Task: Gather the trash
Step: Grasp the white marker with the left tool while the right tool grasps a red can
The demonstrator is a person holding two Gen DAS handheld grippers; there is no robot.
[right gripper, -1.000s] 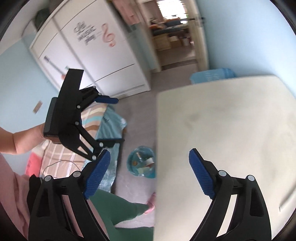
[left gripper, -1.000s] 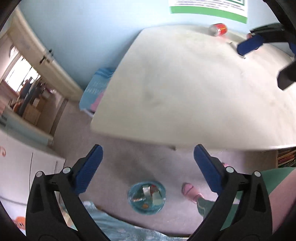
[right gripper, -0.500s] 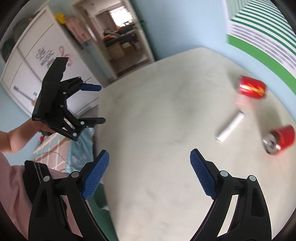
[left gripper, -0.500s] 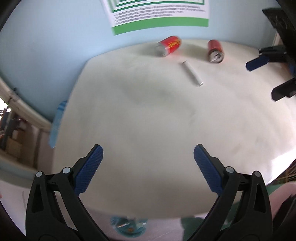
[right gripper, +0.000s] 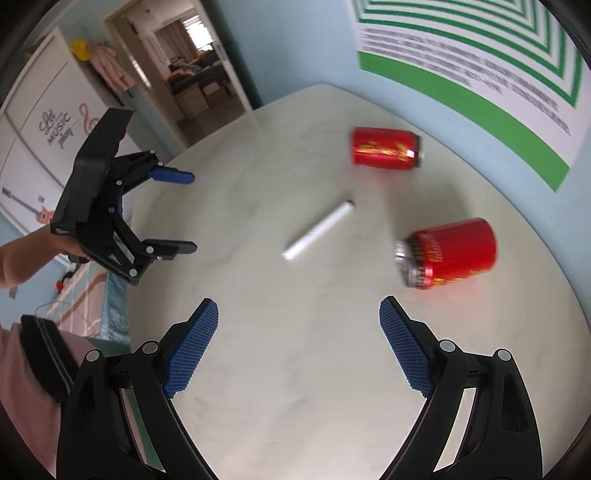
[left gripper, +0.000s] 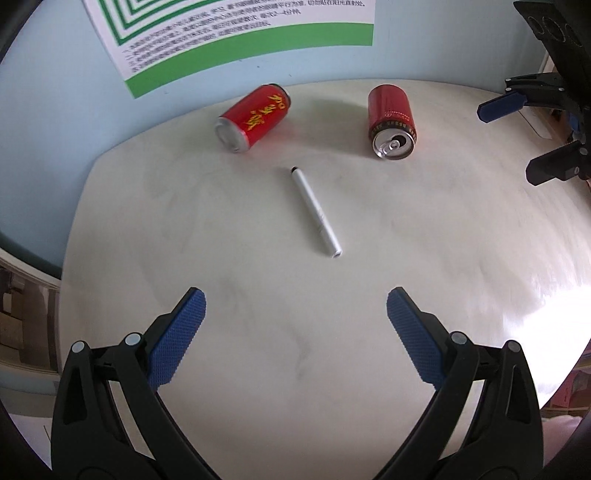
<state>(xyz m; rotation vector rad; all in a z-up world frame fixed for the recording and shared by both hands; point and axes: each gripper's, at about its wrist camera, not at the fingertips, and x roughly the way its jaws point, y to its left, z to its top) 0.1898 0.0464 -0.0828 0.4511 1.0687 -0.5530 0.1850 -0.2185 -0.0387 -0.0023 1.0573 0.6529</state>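
Two red cans lie on their sides on the pale table (left gripper: 258, 369): one with yellow lettering (left gripper: 253, 117) at the back left, also in the right wrist view (right gripper: 384, 147), and one (left gripper: 390, 121) at the back right, nearer my right gripper (right gripper: 448, 253). A white tube (left gripper: 316, 211) lies between them, also in the right wrist view (right gripper: 318, 230). My left gripper (left gripper: 295, 314) is open and empty, short of the tube. My right gripper (right gripper: 298, 325) is open and empty above the table, also seen in the left wrist view (left gripper: 524, 140).
A white and green poster (left gripper: 229, 29) hangs on the blue wall behind the table. In the right wrist view a doorway (right gripper: 199, 81) and white wardrobe (right gripper: 40, 140) stand beyond the table's left edge. My left gripper shows there too (right gripper: 184, 212).
Both grippers swung from the floor and blue bin at the table's edge up over the table. The cans and tube came into view and grew nearer. Both jaws stayed open.
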